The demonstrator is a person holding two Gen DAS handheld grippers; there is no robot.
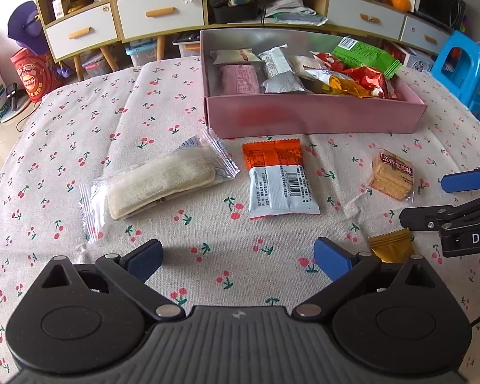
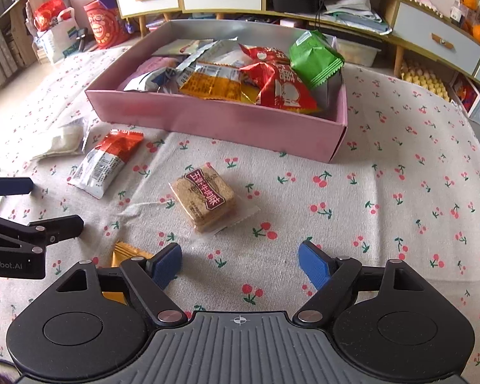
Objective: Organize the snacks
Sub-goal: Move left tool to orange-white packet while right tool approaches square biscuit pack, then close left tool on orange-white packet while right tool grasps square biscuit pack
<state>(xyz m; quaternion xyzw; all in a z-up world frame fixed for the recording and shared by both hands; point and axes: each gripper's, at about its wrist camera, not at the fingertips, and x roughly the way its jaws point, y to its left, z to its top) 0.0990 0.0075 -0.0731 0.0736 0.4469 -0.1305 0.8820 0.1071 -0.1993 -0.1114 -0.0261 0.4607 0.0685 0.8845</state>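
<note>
A pink box (image 1: pixel 313 115) (image 2: pixel 214 121) holds several snack packets. On the cherry-print cloth in front of it lie a clear-wrapped pale bar (image 1: pixel 156 182) (image 2: pixel 64 139), an orange-and-white packet (image 1: pixel 280 179) (image 2: pixel 105 163), a brown cracker pack (image 1: pixel 392 174) (image 2: pixel 204 200) and a gold packet (image 1: pixel 392 246) (image 2: pixel 124 256). My left gripper (image 1: pixel 238 260) is open and empty, just short of the orange-and-white packet. My right gripper (image 2: pixel 240 265) is open and empty, just short of the cracker pack. Each gripper shows at the edge of the other's view.
A shelf unit with white drawers (image 1: pixel 163 12) stands behind the table. A blue plastic stool (image 1: pixel 467 67) is at the far right. Red and white bags (image 2: pixel 99 25) sit on the floor at the left. The table edge curves away at both sides.
</note>
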